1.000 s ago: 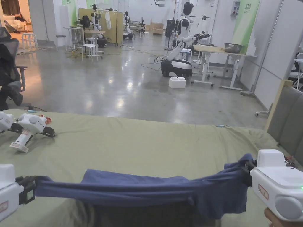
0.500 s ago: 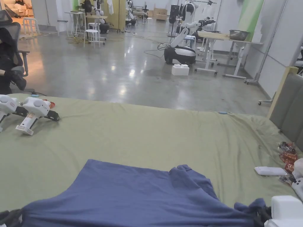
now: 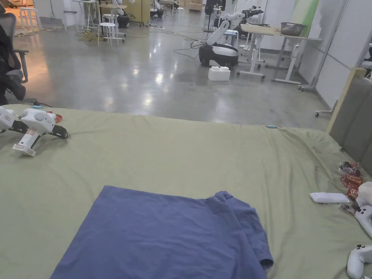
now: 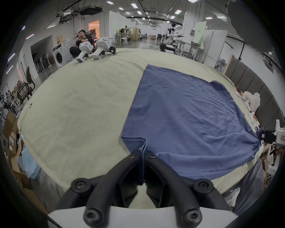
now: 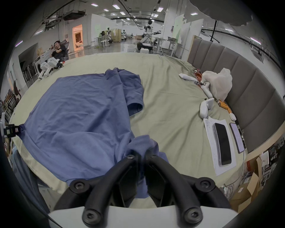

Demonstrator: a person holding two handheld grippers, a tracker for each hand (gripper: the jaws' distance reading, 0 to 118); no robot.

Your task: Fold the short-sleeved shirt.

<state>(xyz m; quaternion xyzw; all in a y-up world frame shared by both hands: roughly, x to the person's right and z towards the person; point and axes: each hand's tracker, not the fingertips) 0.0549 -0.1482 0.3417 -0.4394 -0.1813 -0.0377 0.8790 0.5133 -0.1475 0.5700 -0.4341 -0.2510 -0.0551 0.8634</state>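
Even, bright indoor light falls from rows of ceiling panels (image 4: 139, 12). The polished floor (image 3: 145, 80) carries soft glare patches. Both gripper views bend strongly at the edges, with black corners. Shadows are faint; focus is sharp.

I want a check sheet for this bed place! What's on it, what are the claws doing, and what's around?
Surface: green sheet over the bed, lightly wrinkled.
Job's things: blue shirt spread flat, one sleeve lying out to the side, near edge bunched at the claws.
Clutter: two spare grippers at the far left corner; controllers, phones on paper, a white bag and snack wrappers by the padded headboard.
Grippers: left claw shut on the shirt's corner; right claw shut on bunched shirt cloth.
Cables: loose cables on the floor far off.
Surroundings: a wheeled robot, tables, stools, a seated person, a washing machine.
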